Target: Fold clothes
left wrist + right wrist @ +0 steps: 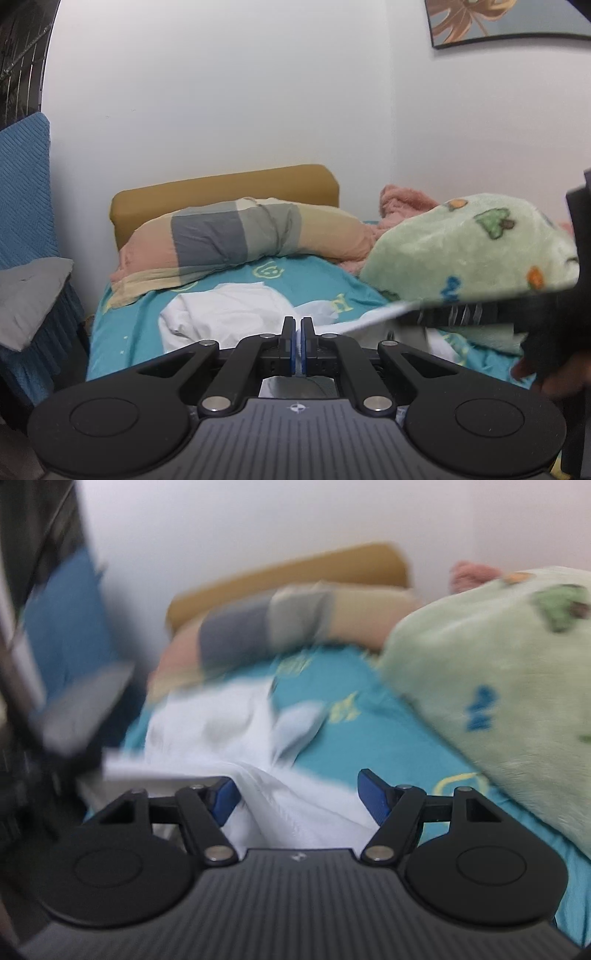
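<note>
The left gripper (299,325) is pinched together on an edge of the white garment (229,314) lying on the teal bed sheet (314,277), apparently to lift a fold, while the right gripper (299,794) straddles the cloth with jaws apart, unclamped.

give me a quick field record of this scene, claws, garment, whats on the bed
left claw: shut; whether it pinches fabric is unclear
right claw: open, white garment between its fingers, not pinched
white garment: crumpled on the teal bedsheet
pillow: patchwork, against the mustard headboard
green blanket: heaped beside the garment
pink towel: behind the blanket
</note>
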Motion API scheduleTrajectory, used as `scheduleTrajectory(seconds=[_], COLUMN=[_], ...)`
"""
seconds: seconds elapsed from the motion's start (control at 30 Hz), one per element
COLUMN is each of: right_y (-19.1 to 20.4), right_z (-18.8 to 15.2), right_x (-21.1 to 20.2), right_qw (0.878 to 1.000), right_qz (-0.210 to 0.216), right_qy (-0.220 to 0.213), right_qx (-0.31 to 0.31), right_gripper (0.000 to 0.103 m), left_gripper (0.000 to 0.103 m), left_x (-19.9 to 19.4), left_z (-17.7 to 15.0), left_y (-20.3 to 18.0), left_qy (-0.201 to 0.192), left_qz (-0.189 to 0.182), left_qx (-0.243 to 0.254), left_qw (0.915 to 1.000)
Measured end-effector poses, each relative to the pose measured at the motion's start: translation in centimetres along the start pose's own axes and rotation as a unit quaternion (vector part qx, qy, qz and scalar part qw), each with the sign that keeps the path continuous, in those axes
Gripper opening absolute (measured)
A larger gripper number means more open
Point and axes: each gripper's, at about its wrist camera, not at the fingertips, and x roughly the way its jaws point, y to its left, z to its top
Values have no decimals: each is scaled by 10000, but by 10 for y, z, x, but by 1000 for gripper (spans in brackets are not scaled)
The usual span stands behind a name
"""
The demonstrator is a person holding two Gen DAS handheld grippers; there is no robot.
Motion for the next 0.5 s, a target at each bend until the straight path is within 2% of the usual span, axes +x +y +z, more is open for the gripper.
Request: scheduleTrajectory(seconds=[0.1,0.13,0.3,0.37,0.43,0.5], right_y=[-21,-27,-51,-56,-56,-51], right_z=[9,8,-9,-17,-14,-5], right_x=[-14,-11,19,24,16,-1], right_qw=[9987,9983,9878,9827,9836,9862], right_qz=[-226,-324,-657,-846,-1148,-1389], right_qy=[-207,-97,1046,1245,978,346], right_qx=[415,476,951,1078,990,837], right_gripper=[71,71,71,71,71,73], left_gripper=[2,2,2,2,2,2], left_x=[-8,-10,-19,-21,-23,-22], left_z=[1,2,5,5,5,3], left_y=[-7,-10,-4,2,8,11], left_qy=[-104,-139,-238,-191,-136,-58], left_qz=[-111,-144,-63,-20,27,74], left_qx=[-100,-134,-364,-522,-660,-711], left_qw=[9998,9997,9990,9984,9977,9974])
